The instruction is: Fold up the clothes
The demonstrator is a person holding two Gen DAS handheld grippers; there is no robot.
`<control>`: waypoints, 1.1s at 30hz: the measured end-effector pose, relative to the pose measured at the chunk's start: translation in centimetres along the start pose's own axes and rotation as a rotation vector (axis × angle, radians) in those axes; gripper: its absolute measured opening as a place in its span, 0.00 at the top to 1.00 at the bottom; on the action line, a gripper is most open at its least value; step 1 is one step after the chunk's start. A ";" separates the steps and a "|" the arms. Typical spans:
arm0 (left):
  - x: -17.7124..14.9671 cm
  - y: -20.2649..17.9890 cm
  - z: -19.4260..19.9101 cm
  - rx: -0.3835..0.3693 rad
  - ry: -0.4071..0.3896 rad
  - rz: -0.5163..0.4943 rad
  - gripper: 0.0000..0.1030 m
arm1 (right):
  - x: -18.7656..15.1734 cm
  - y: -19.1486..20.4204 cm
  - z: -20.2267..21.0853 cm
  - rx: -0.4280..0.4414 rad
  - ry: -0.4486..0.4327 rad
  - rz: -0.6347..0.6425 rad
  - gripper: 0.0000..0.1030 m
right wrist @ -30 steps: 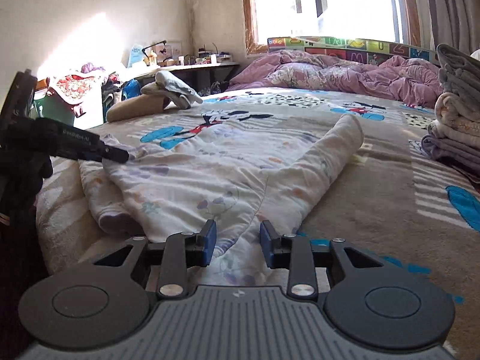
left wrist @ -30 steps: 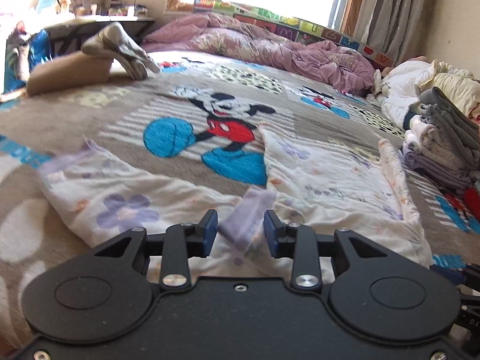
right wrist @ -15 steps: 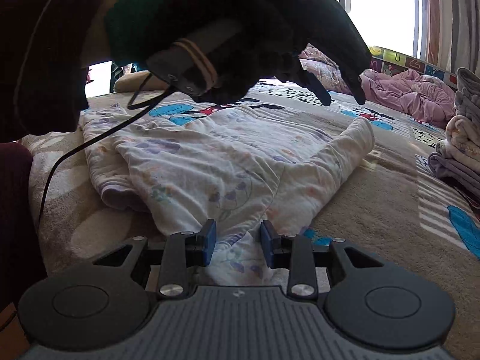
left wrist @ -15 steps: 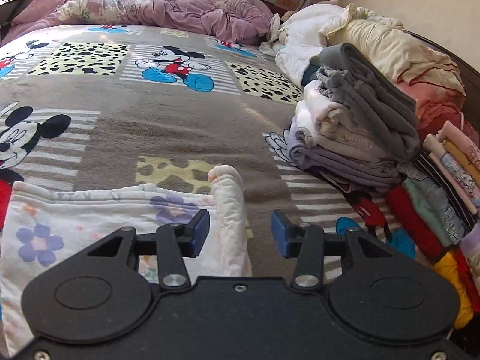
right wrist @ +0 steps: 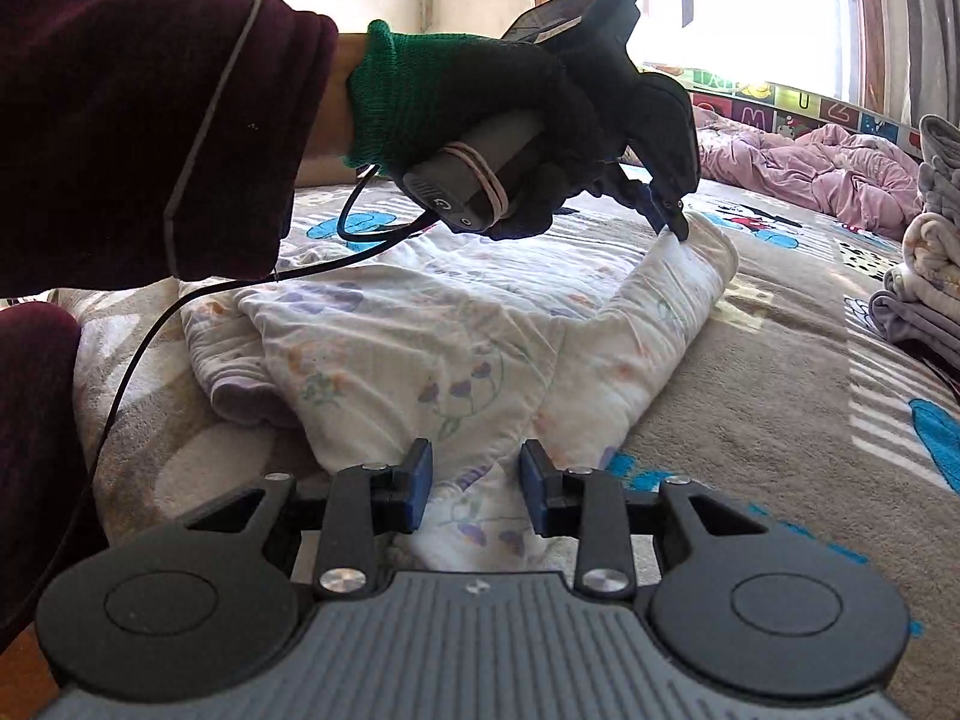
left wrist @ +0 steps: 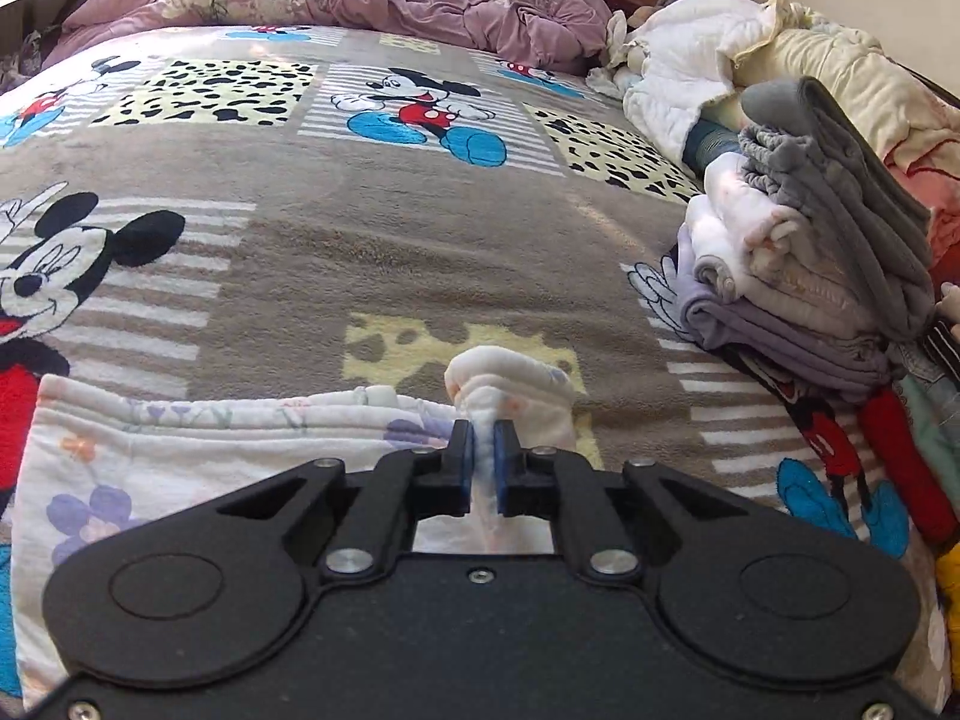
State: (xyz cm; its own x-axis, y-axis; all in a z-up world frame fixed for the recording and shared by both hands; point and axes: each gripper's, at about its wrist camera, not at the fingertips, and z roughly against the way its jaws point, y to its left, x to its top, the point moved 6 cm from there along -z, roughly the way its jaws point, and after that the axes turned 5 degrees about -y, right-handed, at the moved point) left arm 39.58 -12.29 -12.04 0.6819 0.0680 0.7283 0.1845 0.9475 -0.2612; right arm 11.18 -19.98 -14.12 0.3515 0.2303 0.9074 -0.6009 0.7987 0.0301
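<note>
My left claw (left wrist: pixel 482 457) pinches the far sleeve cuff (left wrist: pixel 510 384) of the floral top (right wrist: pixel 432 348) spread on the bed (left wrist: pixel 420 228); right claw (right wrist: pixel 475 480) spread over the near hem; I'd fold the sleeve inward, flat, no twist.

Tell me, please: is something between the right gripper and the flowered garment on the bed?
Nothing visible is. The right gripper is open, with the near edge of the flowered garment directly ahead between its fingers. The left gripper holds the far sleeve end, away from that path.
</note>
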 end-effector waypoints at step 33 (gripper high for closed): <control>-0.3 -2.4 -4.7 0.039 0.057 -0.144 0.78 | 0.0 0.7 -0.8 -0.022 -0.001 0.052 0.66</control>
State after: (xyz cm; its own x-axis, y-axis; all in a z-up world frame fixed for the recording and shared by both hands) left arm 42.30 -16.02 -14.63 0.6894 -0.0866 0.7192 0.2566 0.9576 -0.1307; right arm 11.29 -18.99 -14.45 0.3195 0.2710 0.9080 -0.6026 0.7976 -0.0260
